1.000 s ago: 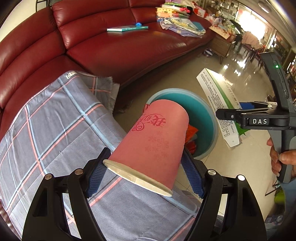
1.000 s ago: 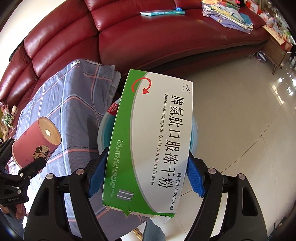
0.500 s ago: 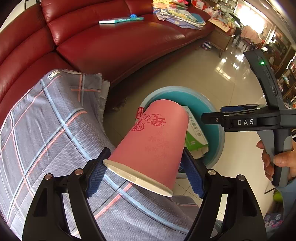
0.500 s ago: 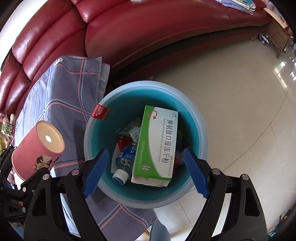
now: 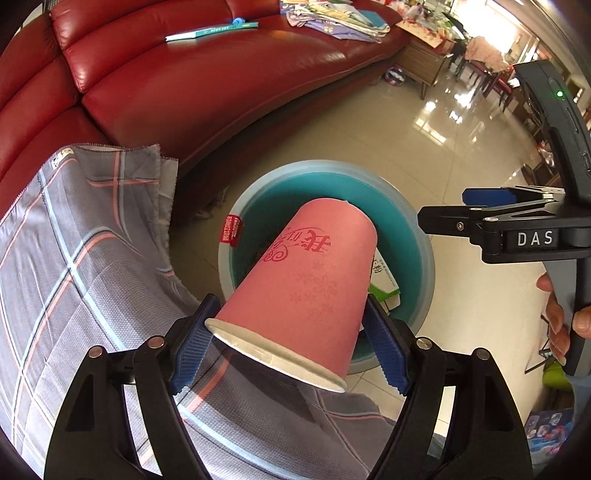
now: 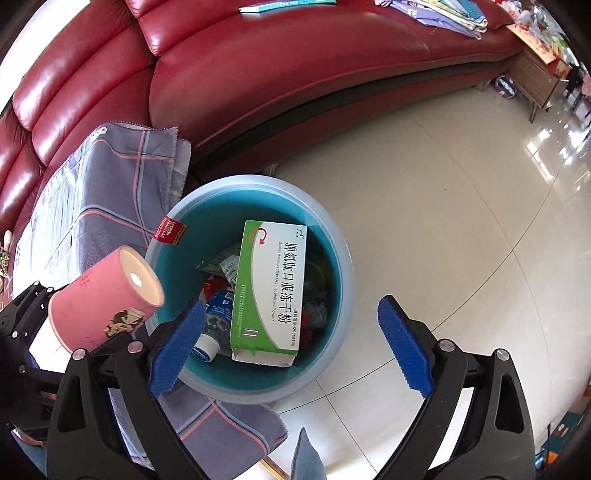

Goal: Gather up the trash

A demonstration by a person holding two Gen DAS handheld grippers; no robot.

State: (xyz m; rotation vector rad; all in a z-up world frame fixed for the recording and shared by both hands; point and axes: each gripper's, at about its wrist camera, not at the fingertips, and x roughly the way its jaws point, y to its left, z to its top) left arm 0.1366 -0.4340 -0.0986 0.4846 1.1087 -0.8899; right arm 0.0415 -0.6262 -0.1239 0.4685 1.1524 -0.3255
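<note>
My left gripper [image 5: 288, 354] is shut on a pink paper cup [image 5: 306, 284], held tilted with its base over the near rim of the teal bin [image 5: 325, 173]. The cup also shows in the right wrist view [image 6: 107, 299], at the bin's left edge. My right gripper [image 6: 291, 347] is open and empty above the bin [image 6: 343, 258]. A green and white medicine box [image 6: 271, 284] lies inside the bin on a plastic bottle [image 6: 214, 325] and other trash. The right gripper shows side-on in the left wrist view [image 5: 480, 206].
A red leather sofa [image 5: 192, 85] curves behind the bin, with a book [image 5: 210, 31] and a heap of clothes [image 5: 336, 18] on it. A grey plaid cloth [image 5: 74, 266] covers a surface left of the bin. Glossy tiled floor [image 6: 443, 206] lies to the right.
The right gripper opened and dropped the medicine box into the bin, then drew back a little. The left gripper carried the cup closer over the bin's rim.
</note>
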